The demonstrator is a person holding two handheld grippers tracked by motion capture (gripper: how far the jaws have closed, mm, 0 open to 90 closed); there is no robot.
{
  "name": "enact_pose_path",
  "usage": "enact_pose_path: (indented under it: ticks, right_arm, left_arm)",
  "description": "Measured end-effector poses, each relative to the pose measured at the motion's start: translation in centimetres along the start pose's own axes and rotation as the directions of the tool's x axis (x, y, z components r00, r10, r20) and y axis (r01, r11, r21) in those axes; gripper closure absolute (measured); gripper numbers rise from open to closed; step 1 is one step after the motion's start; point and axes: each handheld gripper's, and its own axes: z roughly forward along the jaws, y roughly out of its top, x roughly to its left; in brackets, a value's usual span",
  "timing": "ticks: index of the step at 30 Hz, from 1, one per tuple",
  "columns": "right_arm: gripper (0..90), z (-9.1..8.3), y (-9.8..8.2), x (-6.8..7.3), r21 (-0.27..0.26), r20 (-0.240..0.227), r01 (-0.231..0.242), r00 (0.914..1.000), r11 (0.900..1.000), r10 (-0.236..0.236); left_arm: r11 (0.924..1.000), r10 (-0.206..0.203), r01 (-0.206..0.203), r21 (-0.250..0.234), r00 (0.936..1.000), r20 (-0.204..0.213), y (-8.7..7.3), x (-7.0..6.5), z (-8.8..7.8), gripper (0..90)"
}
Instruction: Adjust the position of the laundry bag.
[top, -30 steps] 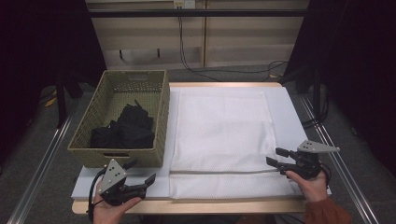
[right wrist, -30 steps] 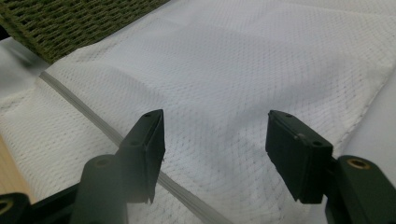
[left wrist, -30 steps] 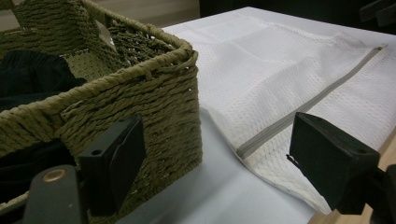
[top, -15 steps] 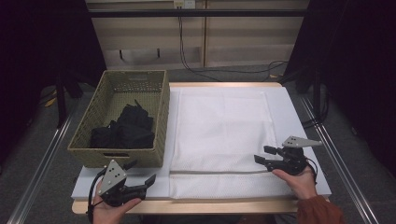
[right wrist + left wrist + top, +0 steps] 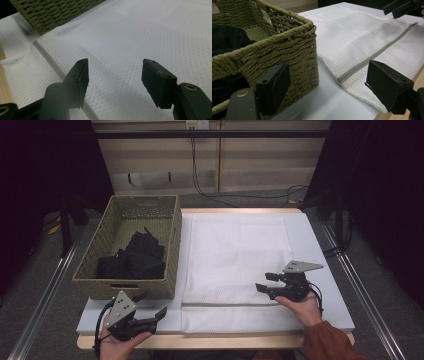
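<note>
Reaching for the zip of the mesh bag, both tongs wide and empty.

At far left, woven basket [image 5: 131,251] with black garments [image 5: 132,257] piled inside, standing on the white table [image 5: 320,245], touching the bag's left edge. Just in front of it, left gripper [image 5: 150,312] resting near the table's front edge, jaws spread wide, holding nothing. To the right, white mesh laundry bag [image 5: 235,255] lying flat, grey zipper [image 5: 372,58] running along its near side. Farther right, right gripper [image 5: 113,80] hovering over the mesh just beyond the zipper, jaws gaping, gripping nothing. Best done by lowering onto the zipper line, finding the pull, pinching firmly without bunching the mesh.
</note>
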Motion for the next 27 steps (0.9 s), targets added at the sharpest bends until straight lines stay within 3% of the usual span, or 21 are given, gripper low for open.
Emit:
enact_pose_path:
  ticks: [8,15,27]
  right_arm:
    - [42.9,3.1,1.9,1.6,0.013,-0.051,0.031,0.9983,0.999,-0.030]
    - [47.1,5.3,2.8,2.7,0.043,-0.066,0.059,0.9962,0.997,-0.056]
    - [49.7,9.6,4.2,5.5,0.074,-0.149,0.106,0.9843,0.992,-0.094]
  left_arm:
    - [1.0000,-0.001,0.001,0.001,1.0000,0.010,0.0,-0.1,0.1,20.2]
    - [1.0000,0.001,-0.001,0.007,1.0000,0.005,0.1,0.0,0.1,20.1]
    - [1.0000,-0.008,0.008,-0.004,0.9999,0.012,0.0,0.0,0.1,19.8]
